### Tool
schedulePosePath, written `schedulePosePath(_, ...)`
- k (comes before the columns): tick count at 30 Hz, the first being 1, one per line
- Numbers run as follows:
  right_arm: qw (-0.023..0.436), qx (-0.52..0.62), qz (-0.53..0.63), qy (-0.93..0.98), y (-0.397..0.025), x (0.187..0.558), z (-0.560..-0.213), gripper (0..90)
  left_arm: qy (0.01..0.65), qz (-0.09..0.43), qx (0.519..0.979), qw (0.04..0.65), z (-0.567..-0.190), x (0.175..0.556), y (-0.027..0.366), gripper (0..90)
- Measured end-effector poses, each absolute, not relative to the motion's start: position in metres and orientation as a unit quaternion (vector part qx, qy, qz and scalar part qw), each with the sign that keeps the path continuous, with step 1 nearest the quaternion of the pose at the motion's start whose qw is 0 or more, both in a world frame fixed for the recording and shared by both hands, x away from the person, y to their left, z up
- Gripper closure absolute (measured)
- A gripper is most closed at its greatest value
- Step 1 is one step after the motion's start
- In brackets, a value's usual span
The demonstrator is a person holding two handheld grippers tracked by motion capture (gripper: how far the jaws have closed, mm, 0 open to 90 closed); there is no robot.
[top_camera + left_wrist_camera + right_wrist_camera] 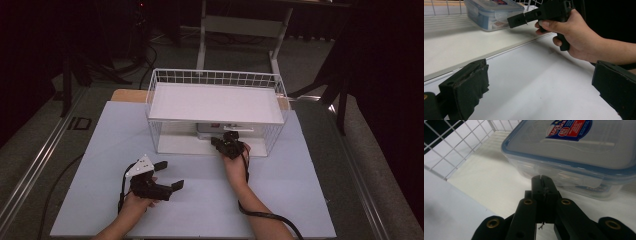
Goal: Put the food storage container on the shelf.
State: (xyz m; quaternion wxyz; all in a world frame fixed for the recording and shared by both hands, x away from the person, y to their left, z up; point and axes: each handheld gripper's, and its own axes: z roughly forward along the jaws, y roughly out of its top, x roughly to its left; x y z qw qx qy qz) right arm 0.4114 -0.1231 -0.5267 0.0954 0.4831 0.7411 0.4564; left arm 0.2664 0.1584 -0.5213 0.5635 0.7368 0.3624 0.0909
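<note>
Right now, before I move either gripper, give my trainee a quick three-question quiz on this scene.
1. True or false: the left gripper is open with nothing between its jaws.
2. Where does the clear plastic container sit? A) on top of the wire rack B) on the rack's lower level C) on the table outside the rack
3. Fill in: the right gripper points at the container with its jaws ____.

Key: 1 true; 2 B; 3 shut, not yet on the container.

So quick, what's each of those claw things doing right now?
Left gripper: open, holding nothing.
Right gripper: shut, empty, tips near the plastic container.
</note>
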Motion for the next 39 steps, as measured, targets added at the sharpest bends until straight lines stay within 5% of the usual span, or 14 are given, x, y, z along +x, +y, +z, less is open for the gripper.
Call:
schedulePosePath(20, 0.098, 0.467, 0.444, 0.758, -0.121, 0.404, -0.525, 87.1, 0.358, 0.095, 0.737, 0.565, -0.52, 0.265, 0.157, 1.7)
schedulePosePath(23, 0.114, 0.441, 0.457, 0.764, -0.124, 0.397, -0.524, 80.7, 0.351, 0.094, 0.74, 0.567, -0.52, 0.265, 0.156, 1.7)
schedulePosePath(26, 0.115, 0.424, 0.468, 0.767, -0.127, 0.382, -0.518, 57.3, 0.343, 0.091, 0.739, 0.572, -0.519, 0.264, 0.154, 1.8)
schedulePosePath(30, 0.12, 0.41, 0.487, 0.762, -0.133, 0.368, -0.511, 39.2, 0.334, 0.088, 0.737, 0.58, -0.516, 0.263, 0.152, 1.8)
schedulePosePath(39, 0.116, 0.392, 0.511, 0.756, -0.145, 0.347, -0.503, 21.9, 0.319, 0.098, 0.749, 0.573, -0.507, 0.26, 0.146, 1.8)
